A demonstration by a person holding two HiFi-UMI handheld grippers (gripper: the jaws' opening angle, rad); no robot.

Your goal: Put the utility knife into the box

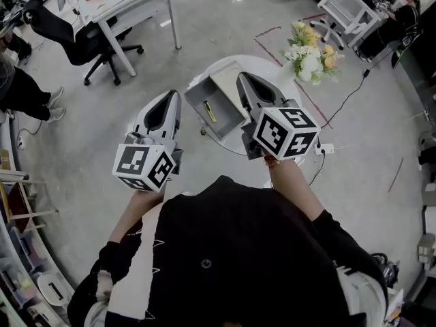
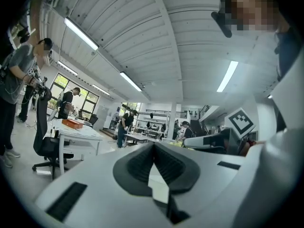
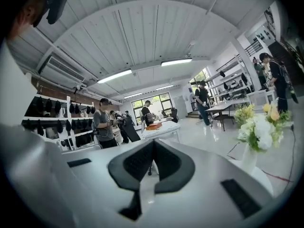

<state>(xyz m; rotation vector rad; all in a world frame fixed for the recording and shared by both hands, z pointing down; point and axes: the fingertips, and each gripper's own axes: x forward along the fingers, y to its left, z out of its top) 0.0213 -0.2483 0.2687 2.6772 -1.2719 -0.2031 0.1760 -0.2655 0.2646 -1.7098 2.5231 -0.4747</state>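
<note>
A grey box (image 1: 196, 99) stands open on the round white table (image 1: 276, 70), its lid tipped back toward the far side. A yellow utility knife (image 1: 210, 111) lies inside the box. My left gripper (image 1: 172, 95) hovers just left of the box, off the table's edge, jaws shut and empty. My right gripper (image 1: 244, 76) hangs over the box's right side, also shut with nothing in it. Both gripper views look out level across the room, with closed tips in the left gripper view (image 2: 153, 144) and the right gripper view (image 3: 153, 142). Neither shows the box or the knife.
A vase of white and yellow flowers (image 1: 310, 54) stands at the table's right edge and shows in the right gripper view too (image 3: 256, 127). An office chair (image 1: 82, 39) and a desk (image 1: 129, 2) stand far left. A power strip (image 1: 325, 148) and cable lie on the floor.
</note>
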